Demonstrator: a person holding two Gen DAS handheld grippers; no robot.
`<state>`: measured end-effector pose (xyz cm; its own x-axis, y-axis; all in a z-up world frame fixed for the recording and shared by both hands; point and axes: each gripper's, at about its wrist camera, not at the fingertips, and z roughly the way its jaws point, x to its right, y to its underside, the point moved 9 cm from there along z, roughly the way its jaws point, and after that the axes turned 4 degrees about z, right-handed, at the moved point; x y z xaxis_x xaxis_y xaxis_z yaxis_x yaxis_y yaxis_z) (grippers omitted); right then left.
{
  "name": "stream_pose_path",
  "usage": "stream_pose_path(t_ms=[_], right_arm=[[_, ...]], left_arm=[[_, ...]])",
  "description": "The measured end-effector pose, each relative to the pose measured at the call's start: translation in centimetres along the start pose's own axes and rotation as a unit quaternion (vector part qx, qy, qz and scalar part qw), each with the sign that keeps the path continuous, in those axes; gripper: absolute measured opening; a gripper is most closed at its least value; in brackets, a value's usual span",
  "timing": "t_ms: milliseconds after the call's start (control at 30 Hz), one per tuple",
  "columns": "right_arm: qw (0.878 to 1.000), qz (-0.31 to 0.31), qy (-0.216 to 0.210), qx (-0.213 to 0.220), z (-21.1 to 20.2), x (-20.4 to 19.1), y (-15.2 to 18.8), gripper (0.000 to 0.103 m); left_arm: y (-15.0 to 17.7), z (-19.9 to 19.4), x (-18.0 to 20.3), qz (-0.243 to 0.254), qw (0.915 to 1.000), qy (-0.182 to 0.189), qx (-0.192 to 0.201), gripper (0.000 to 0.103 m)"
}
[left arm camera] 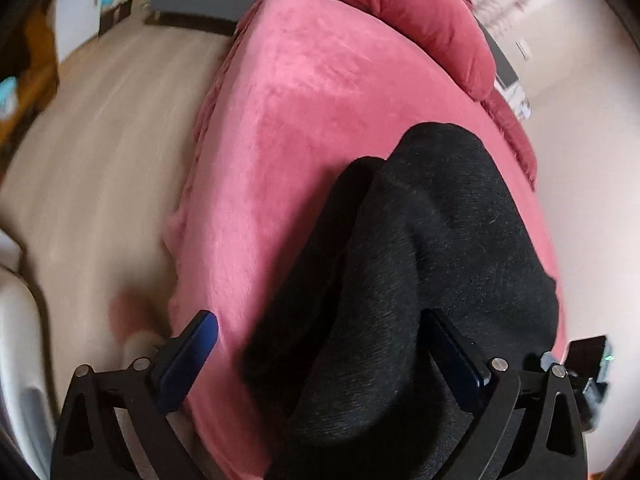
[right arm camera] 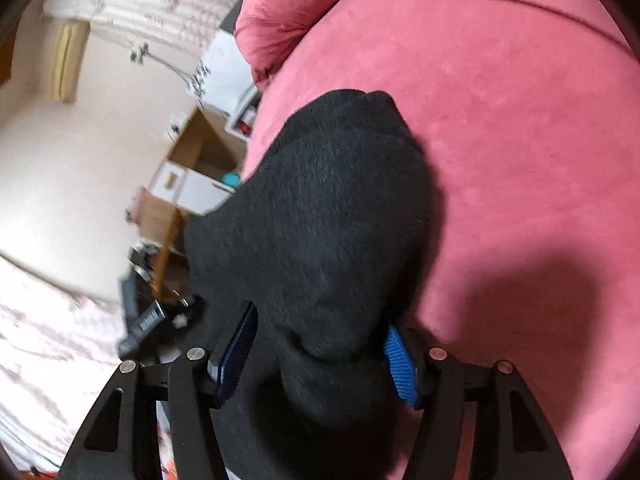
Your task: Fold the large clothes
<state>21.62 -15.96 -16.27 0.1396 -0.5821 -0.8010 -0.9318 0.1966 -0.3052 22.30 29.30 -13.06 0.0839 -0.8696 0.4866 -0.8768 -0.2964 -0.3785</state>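
Judged the black garment (left arm camera: 420, 240) draped from six towards twelve o'clock on the pink bed (left arm camera: 320, 100) for a flat folding surface. Found left gripper (left arm camera: 324, 344) spread wide, clamping nothing. Found right gripper (right arm camera: 318, 354) partly apart, cloth bulging between the pads, seemingly unpinched.

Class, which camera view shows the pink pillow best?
The left wrist view: the pink pillow shows along most of its length at the bed's far end. The right wrist view catches only one bunched end at the top edge.

Matt black fuzzy knit garment (left arm camera: 420, 240), plush pink velvety bed cover (left arm camera: 312, 100), ribbed blue gripper pads (right arm camera: 400, 364)
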Motion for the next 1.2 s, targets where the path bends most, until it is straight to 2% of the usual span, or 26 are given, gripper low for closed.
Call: stream_pose_path(t_ms=[33,67,100,133,167,200,333,467,600,767,800,833,900,933,967,1000,1033,1067,1100,1167,1200], right_arm=[[1.000,0.006,-0.006,0.004,0.4,-0.2,-0.1,0.064],[1.000,0.004,-0.001,0.006,0.5,-0.4,-0.1,0.057],[1.000,-0.006,0.014,0.005,0.5,-0.5,-0.1,0.036],[0.998,-0.029,0.050,0.004,0.3,-0.6,-0.1,0.033],[0.998,-0.042,0.055,0.003,0.1,-1.0,-0.1,0.030],[0.998,-0.047,0.048,0.008,-0.3,-1.6,-0.3,0.028],[0.998,-0.054,0.003,0.035,-2.3,-4.4,-1.3,0.026],[0.994,-0.097,-0.011,0.042,-3.7,-7.4,-1.7,0.025],[0.992,-0.112,-0.020,0.061,-6.3,-8.2,-2.1,0.021],[0.992,-0.072,-0.022,0.102,-12.6,-3.8,-2.8,0.019],[0.992,-0.063,-0.016,0.108,-13.8,-2.4,-2.8,0.015],[0.992,-0.054,-0.005,0.115,-14.9,-0.7,-2.8,0.010],[0.991,-0.037,-0.025,0.130,-17.0,1.2,-2.7,0.010],[0.990,-0.030,-0.016,0.139,-17.8,2.3,-2.5,0.011],[0.990,-0.032,0.008,0.140,-17.9,2.9,-2.5,0.026],[0.989,-0.038,0.035,0.136,-17.9,3.6,-2.5,0.047],[0.989,-0.041,0.058,0.126,-17.4,4.1,-2.3,0.054],[0.990,-0.040,0.075,0.112,-16.6,4.7,-2.0,0.062],[0.991,-0.038,0.080,0.100,-15.7,5.0,-1.8,0.063],[0.994,-0.027,0.074,0.078,-13.8,5.7,-1.4,0.063],[0.995,-0.022,0.069,0.069,-12.7,5.8,-1.3,0.063]], left_arm=[[0.0,-0.2,0.4,0.010,0.9999,-0.001,0.006,0.093],[0.0,-0.6,1.3,0.030,0.9994,0.006,0.015,0.069],[0.0,-1.1,2.7,0.055,0.9980,0.014,0.027,0.054],[0.0,-1.4,3.5,0.076,0.9965,0.004,0.035,0.052],[0.1,-1.6,4.5,0.109,0.9928,-0.025,0.044,0.050],[0.2,-1.7,5.0,0.120,0.9909,-0.036,0.048,0.049],[0.5,-2.3,5.3,0.096,0.9935,-0.025,0.056,0.044],[1.1,-3.5,5.8,0.101,0.9919,-0.037,0.068,0.040],[2.3,-3.5,8.0,0.096,0.9932,-0.013,0.065,0.038],[4.4,-2.8,12.7,0.122,0.9897,0.003,0.075,0.037],[4.5,-2.8,13.2,0.123,0.9890,0.002,0.082,0.037],[4.6,-2.8,13.8,0.126,0.9879,-0.002,0.091,0.037],[4.3,-2.4,14.2,0.135,0.9854,-0.022,0.102,0.040],[4.0,-2.0,13.8,0.133,0.9855,-0.037,0.099,0.041],[3.8,-1.4,13.1,0.124,0.9876,-0.039,0.089,0.045],[3.6,-1.2,12.4,0.113,0.9896,-0.033,0.083,0.052],[3.3,-1.0,11.6,0.096,0.9922,-0.026,0.074,0.058],[3.3,-0.9,11.1,0.088,0.9935,-0.023,0.069,0.071],[3.1,-0.7,10.2,0.078,0.9949,-0.027,0.058,0.084],[3.2,-1.0,9.3,0.078,0.9951,-0.033,0.051,0.092],[3.3,-0.9,9.1,0.081,0.9955,-0.028,0.042,0.093]])
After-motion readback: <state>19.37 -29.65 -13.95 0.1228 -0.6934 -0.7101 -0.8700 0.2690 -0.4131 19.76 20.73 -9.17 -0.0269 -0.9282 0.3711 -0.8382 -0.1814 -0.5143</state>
